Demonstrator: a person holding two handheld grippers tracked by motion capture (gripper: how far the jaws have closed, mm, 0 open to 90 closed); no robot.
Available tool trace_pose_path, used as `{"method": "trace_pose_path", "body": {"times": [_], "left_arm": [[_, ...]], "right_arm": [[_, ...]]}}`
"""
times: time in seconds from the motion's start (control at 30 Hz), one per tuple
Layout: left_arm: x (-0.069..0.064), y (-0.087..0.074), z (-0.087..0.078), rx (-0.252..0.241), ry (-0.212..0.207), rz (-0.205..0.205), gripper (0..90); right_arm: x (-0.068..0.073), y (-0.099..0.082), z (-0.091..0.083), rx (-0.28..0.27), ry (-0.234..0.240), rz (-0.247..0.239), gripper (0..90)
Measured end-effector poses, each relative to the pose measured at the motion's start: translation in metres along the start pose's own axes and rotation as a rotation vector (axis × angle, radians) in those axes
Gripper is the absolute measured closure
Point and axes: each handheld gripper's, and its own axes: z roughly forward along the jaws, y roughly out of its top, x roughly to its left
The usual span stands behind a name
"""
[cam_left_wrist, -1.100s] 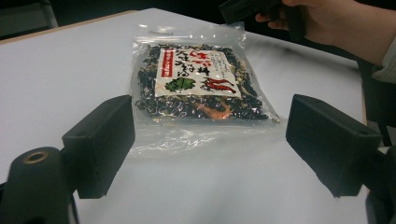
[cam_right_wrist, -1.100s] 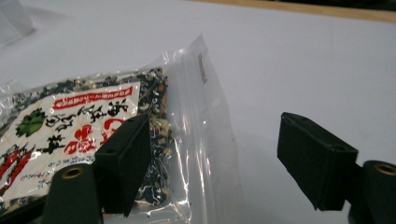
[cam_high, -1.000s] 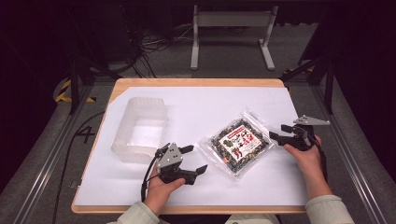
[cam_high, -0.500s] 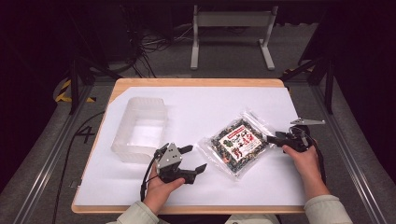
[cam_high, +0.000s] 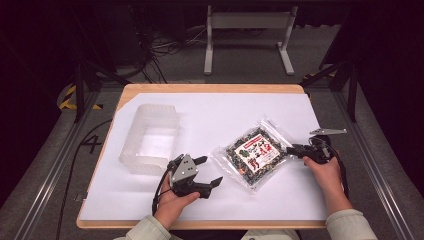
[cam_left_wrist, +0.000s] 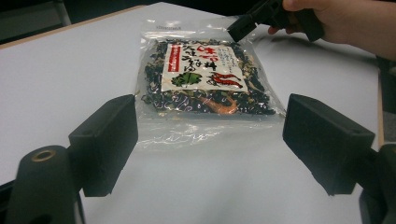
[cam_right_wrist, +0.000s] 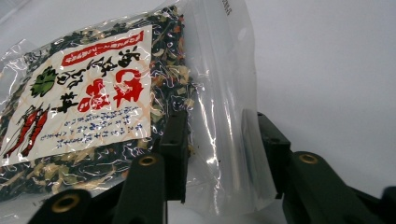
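Across the middle of the high view lies the worktop (cam_high: 300, 102), wood-edged under a white sheet. At about ten o'clock from its centre sits a translucent plastic tub (cam_high: 150, 137), open side up. At roughly four o'clock from centre lies a clear packet of dried food (cam_high: 253, 156) with a white and red label, flat on the sheet. At six o'clock the left gripper (cam_high: 207, 172) is held in the person's left hand (cam_high: 172, 205), its jaws spread wide with nothing between them, pointing at the packet from just beside it. At three o'clock the right gripper (cam_high: 295, 149), held in the right hand (cam_high: 322, 172), has its jaws narrowed on either side of the packet's clear edge (cam_right_wrist: 224, 140).
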Motion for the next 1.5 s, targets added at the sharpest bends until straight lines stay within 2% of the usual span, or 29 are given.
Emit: {"method": "trace_pose_path", "body": {"times": [0.1, 0.23, 0.27, 0.5, 0.6, 0.77, 0.83, 1.1, 1.27, 1.43, 1.5], "left_arm": [[-0.001, 0.001, 0.001, 0.006, -0.003, 0.016, 20.6], [-0.001, 0.001, 0.001, 0.002, -0.01, 0.009, 23.9], [0.0, 0.001, 0.002, 0.001, -0.01, 0.006, 24.1], [0.001, 0.005, 0.003, 0.017, -0.012, -0.044, 26.8], [0.0, 0.01, 0.003, 0.024, 0.001, -0.024, 26.0], [0.001, 0.017, 0.003, 0.032, 0.008, -0.015, 25.3], [0.003, 0.021, 0.003, 0.029, 0.015, -0.01, 25.2], [0.008, 0.035, -0.006, -0.009, -0.003, -0.031, 25.0], [0.01, 0.042, -0.009, -0.022, -0.001, -0.022, 24.6], [0.007, 0.047, -0.012, -0.031, 0.015, 0.003, 24.1], [0.007, 0.048, -0.013, -0.032, 0.015, -0.001, 24.0]], "right_arm": [[0.001, 0.001, -0.003, -0.013, -0.011, -0.013, 78.0], [0.002, 0.0, -0.003, -0.019, -0.014, -0.028, 84.8], [0.003, 0.0, -0.003, -0.022, -0.025, -0.05, 89.6], [0.009, 0.002, -0.006, -0.033, -0.057, -0.068, 90.0], [0.012, 0.005, -0.013, -0.059, -0.059, -0.077, 90.0], [0.018, 0.011, -0.026, -0.102, -0.054, -0.1, 90.0], [0.025, 0.016, -0.035, -0.133, -0.051, -0.117, 90.0], [0.047, 0.03, -0.067, -0.237, -0.035, -0.182, 90.0], [0.064, 0.039, -0.085, -0.291, -0.016, -0.233, 90.0], [0.084, 0.046, -0.098, -0.326, -0.006, -0.292, 90.0], [0.093, 0.048, -0.102, -0.339, 0.002, -0.317, 90.0]]}}
